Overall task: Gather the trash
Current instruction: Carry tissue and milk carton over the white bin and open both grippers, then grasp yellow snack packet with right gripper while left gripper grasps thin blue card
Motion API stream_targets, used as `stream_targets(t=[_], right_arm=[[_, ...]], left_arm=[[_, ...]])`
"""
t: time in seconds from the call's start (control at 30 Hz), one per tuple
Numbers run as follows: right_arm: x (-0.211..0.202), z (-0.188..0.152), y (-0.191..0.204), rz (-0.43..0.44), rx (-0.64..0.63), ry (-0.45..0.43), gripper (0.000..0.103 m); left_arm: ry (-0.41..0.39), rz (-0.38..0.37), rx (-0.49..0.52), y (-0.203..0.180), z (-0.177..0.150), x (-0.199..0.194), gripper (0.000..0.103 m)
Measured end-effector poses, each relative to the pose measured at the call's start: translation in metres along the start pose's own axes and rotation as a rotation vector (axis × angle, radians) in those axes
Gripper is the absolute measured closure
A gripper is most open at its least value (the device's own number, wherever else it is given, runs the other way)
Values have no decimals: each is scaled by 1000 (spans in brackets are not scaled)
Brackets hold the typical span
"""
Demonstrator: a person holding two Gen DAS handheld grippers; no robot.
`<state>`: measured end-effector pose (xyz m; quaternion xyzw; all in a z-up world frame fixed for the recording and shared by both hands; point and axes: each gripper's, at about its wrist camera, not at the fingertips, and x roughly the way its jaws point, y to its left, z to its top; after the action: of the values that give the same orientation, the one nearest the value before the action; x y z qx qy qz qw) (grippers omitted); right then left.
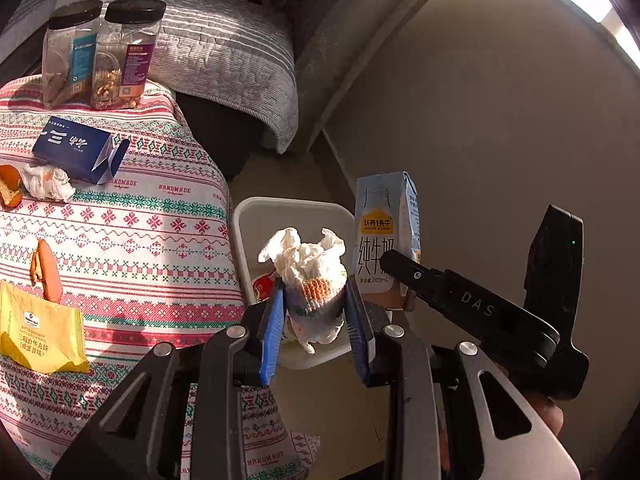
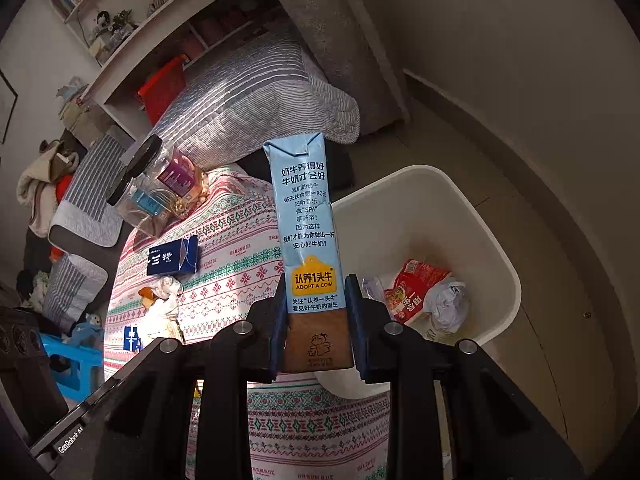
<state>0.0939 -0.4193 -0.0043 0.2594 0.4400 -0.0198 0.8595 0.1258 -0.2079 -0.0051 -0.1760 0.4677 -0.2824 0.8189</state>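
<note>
Left gripper [image 1: 316,320]: clenched on a crumpled tissue wad [image 1: 312,276], lower centre of the left wrist view; the wad bulges above and below the blue pads.
Right gripper [image 2: 318,320]: clenched on the milk carton [image 2: 308,240] near its brown base; the carton stands tall out of the jaws at frame centre.
Bin [image 2: 500,248]: white, right of centre in the right wrist view, already holding a red wrapper [image 2: 412,292] and a crumpled bag [image 2: 446,304].
Position: tissue sits over the bin's near edge [image 1: 256,240]; carton reads just beside the rim, not clearly over the opening.
Risk, carton: let go here, it may strike the rim or tip onto the patterned cloth [image 2: 240,272], since it is held low.
Risk, tissue: loose ends may snag on a pad.
Still on the cloth: blue box [image 1: 76,152], second tissue [image 1: 48,182], yellow packet [image 1: 40,332].
</note>
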Motion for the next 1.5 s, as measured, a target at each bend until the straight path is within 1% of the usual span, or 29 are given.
stream_targets(t=[0.07,0.17,0.23,0.27,0.3,0.33,0.43,0.6,0.73,0.87,0.97,1.07,1.13,1.2,1.3,1.4,1.43,1.5], right_arm=[[-2,2,-16,7,55,-5,77],[2,3,-28,-1,88,-4,77],[8,4,-32,-8,103,9,75],[12,5,-33,-13,112,18,75],[13,5,-35,-24,126,20,68],[14,6,-36,-26,138,16,59],[14,7,-40,-29,155,3,57],[18,6,-33,-39,126,8,58],[24,5,-21,-49,90,23,58],[31,3,-3,-68,29,33,57],[36,1,10,-74,-8,45,57],[42,-4,27,-50,-46,70,57],[47,-10,42,-15,-72,95,57],[53,-18,57,26,-100,126,57],[67,-33,87,54,-159,181,57],[82,-52,122,73,-243,229,57],[87,-59,133,78,-275,245,54],[98,-75,156,82,-341,280,53]], left_arm=[[16,-21,8,-11,-3,17,74],[34,1,56,-28,-8,43,73],[51,3,65,-30,-11,60,71],[66,7,55,-28,-12,69,67],[78,22,45,-25,-13,74,55],[80,37,31,-20,-15,77,51],[83,42,20,-4,-18,73,51],[75,124,-10,35,-19,45,51],[86,223,-12,71,-15,12,51],[60,338,-17,115,-1,-35,51],[57,399,-79,157,7,-69,51],[54,451,-170,200,9,-98,51],[40,472,-249,229,10,-114,51],[10,482,-339,256,4,-133,51],[0,474,-457,285,-1,-144,51],[-22,491,-483,297,-1,-148,51],[-21,492,-485,299,-2,-147,51],[-15,470,-495,305,0,-142,51]])
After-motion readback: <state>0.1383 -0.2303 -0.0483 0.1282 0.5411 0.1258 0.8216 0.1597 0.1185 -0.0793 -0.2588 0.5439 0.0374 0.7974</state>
